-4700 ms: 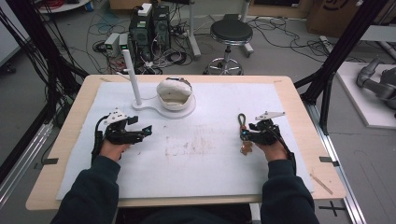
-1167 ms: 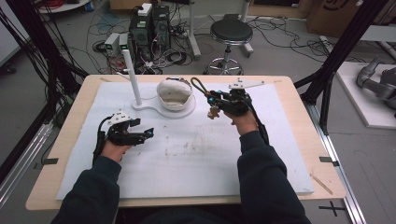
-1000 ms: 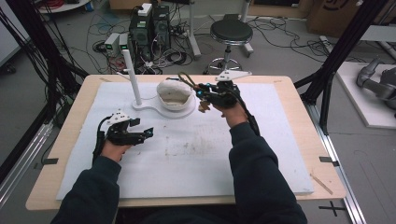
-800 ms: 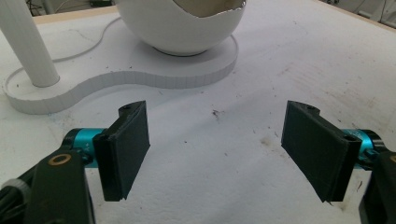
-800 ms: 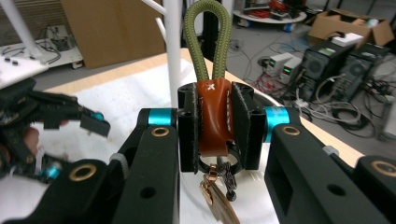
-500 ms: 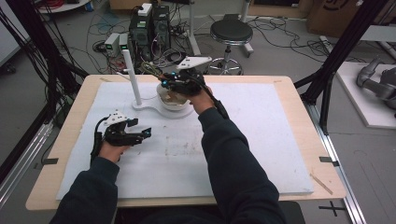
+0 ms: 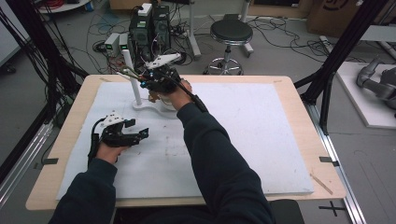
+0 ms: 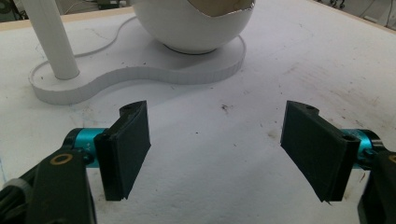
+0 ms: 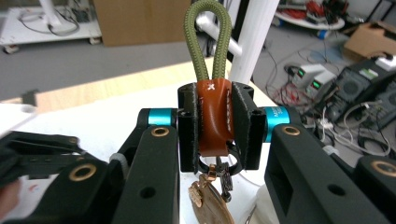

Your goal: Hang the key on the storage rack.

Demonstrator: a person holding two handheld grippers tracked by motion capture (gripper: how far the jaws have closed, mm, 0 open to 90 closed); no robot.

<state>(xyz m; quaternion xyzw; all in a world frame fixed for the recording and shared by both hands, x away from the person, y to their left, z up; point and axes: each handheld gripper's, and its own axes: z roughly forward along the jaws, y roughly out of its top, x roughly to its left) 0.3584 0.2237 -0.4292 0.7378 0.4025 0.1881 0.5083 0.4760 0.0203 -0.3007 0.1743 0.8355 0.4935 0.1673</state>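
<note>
My right gripper (image 7: 150, 84) hangs above the white stand (image 7: 148, 106), shut on a keychain. The keychain's green cord loop (image 7: 128, 73) sticks out to the left, close to the top of the stand's upright post (image 7: 132, 79). In the right gripper view the jaws clamp the brown leather tab (image 9: 215, 116). The cord loop (image 9: 208, 42) rises above it and a copper disc (image 9: 211, 201) dangles below, with the post (image 9: 254, 42) just behind. My left gripper (image 7: 141, 134) rests open on the white mat, nothing between its pads (image 8: 128, 149).
In the left gripper view the stand's flat base (image 8: 140, 74) carries the post (image 8: 51, 42) and a white bowl (image 8: 196, 23) with a broken-looking rim. The white mat (image 7: 261, 135) covers the wooden table (image 7: 299, 88). Behind the table stand a stool (image 7: 230, 35) and electronics (image 7: 149, 25).
My right gripper carried the keychain from the table's right side leftwards and away, up over the stand beside the post. The left gripper stayed put.
</note>
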